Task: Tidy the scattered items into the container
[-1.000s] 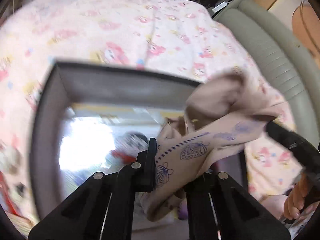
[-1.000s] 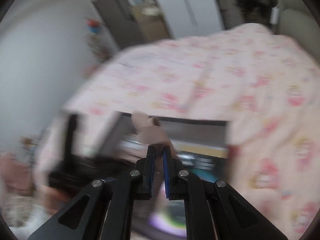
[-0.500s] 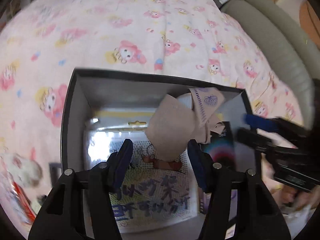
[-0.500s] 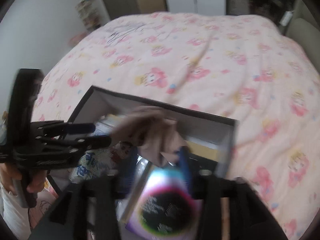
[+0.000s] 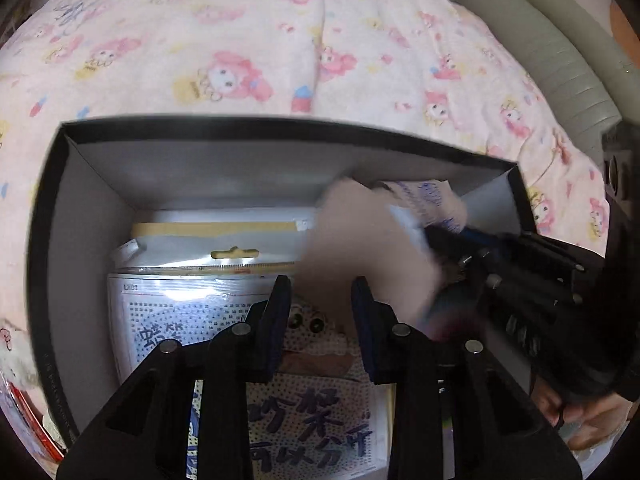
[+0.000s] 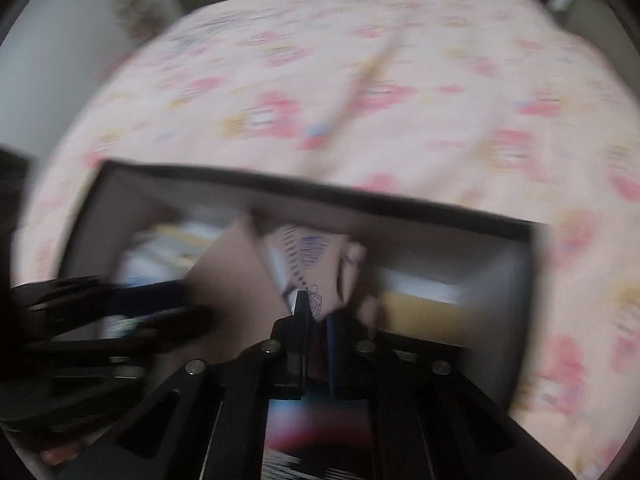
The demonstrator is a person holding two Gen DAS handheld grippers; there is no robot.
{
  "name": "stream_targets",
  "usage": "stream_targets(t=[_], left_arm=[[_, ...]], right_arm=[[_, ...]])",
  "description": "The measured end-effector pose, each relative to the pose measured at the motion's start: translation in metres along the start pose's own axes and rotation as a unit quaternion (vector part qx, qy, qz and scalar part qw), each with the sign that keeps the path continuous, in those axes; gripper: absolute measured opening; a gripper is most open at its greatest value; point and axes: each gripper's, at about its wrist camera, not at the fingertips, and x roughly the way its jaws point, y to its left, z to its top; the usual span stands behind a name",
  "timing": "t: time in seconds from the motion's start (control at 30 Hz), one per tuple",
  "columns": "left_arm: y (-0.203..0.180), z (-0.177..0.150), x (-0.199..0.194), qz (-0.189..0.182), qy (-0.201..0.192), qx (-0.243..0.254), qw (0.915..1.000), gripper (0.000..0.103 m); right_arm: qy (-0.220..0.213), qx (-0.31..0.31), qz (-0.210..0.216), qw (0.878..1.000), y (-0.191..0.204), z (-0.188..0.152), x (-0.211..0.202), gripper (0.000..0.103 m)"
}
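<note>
The left gripper (image 5: 320, 300) hangs nearest the lens in the left wrist view, its two blue-padded fingers spread apart with nothing between them, poised over the open black box (image 5: 48, 248). Directly beneath it lies a plastic-sleeved bead-pattern sheet (image 5: 312, 412) with a cartoon face and large blue characters, flat on the box floor. Just beyond that sits a bagged pack with a yellow hang-tab header (image 5: 224, 236), pushed toward the far wall of the box.

To the right, inside the box, a beige cloth printed with blue doodles (image 5: 372, 248) is draped over the packs, its patterned edge reaching the far right corner. The right gripper (image 5: 440, 236) enters from the right and meets this cloth at its right side, with the person's hand (image 5: 576, 412) visible behind it at the near right.

In the blurred right wrist view, the right gripper (image 6: 316, 312) has its fingers drawn close together, pinching a fold of the cloth (image 6: 308, 256) low inside the box (image 6: 320, 196). The left gripper (image 6: 176, 304) shows as a dark shape at the left, beside the cloth. A round-patterned colourful pack (image 6: 316, 428) lies under the near fingers.

Beyond the box spreads a pink cartoon-print bedspread (image 5: 280, 40), and at the far right a grey padded headboard (image 5: 560, 56).
</note>
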Motion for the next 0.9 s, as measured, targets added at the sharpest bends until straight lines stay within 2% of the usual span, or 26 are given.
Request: stream_targets(t=[0.03,0.1,0.13,0.17,0.27,0.3,0.37,0.43,0.5,0.57,0.63,0.7,0.73,0.8,0.9], left_arm=[[0.001,-0.001,-0.003,0.005,-0.008,-0.003,1.0000,0.031],[0.004,-0.002,-0.006,0.009,-0.021,-0.015,0.9996,0.031],[0.006,-0.002,-0.007,0.009,-0.031,-0.029,0.9991,0.022],[0.008,-0.002,-0.009,0.011,-0.041,-0.039,0.9983,0.008],[-0.003,0.001,-0.007,-0.010,-0.044,-0.029,0.9986,0.006],[-0.008,0.003,-0.002,-0.016,-0.037,-0.024,0.9989,0.006],[-0.015,0.007,0.011,-0.005,-0.019,-0.019,0.9996,0.006],[-0.017,0.009,0.030,0.004,0.004,-0.025,0.9997,0.006],[-0.017,0.011,0.038,-0.011,0.017,-0.033,0.9993,0.006],[-0.022,0.015,0.039,-0.035,0.024,-0.025,0.9988,0.004],[-0.024,0.016,0.042,-0.073,0.032,-0.026,0.9965,0.004],[-0.023,0.013,0.039,-0.078,0.021,-0.027,0.9963,0.004],[-0.023,0.011,0.035,-0.074,0.011,-0.023,0.9969,0.004],[-0.023,0.011,0.029,-0.075,0.001,-0.018,0.9970,0.005],[-0.021,0.012,0.036,-0.067,0.015,-0.020,0.9975,0.005]], right_arm=[[-0.005,0.003,-0.012,1.000,-0.004,-0.002,-0.005,0.003],[-0.003,0.016,-0.001,1.000,-0.011,-0.005,-0.017,0.006],[-0.009,0.023,0.004,1.000,-0.013,-0.007,-0.025,0.006],[-0.022,0.023,0.011,0.999,-0.013,-0.007,-0.032,0.007],[-0.073,-0.013,0.031,0.997,0.001,-0.006,-0.050,0.007],[-0.071,-0.022,0.041,0.996,0.005,-0.005,-0.049,0.007],[-0.024,-0.018,0.064,0.997,0.008,-0.005,-0.032,0.007],[0.012,-0.005,0.061,0.998,0.005,-0.007,-0.013,0.007],[0.033,0.002,0.049,0.998,-0.002,-0.010,0.001,0.006],[0.035,0.006,0.038,0.999,-0.007,-0.011,0.004,0.003],[0.023,-0.008,0.006,1.000,-0.002,-0.010,0.001,0.003],[0.007,-0.028,-0.025,0.999,0.004,-0.012,-0.002,0.003],[0.002,-0.029,-0.022,0.999,0.004,-0.013,-0.003,0.004],[0.001,-0.019,0.012,1.000,0.002,-0.014,-0.006,0.006],[0.031,0.007,0.048,0.998,-0.001,-0.014,0.001,0.006]])
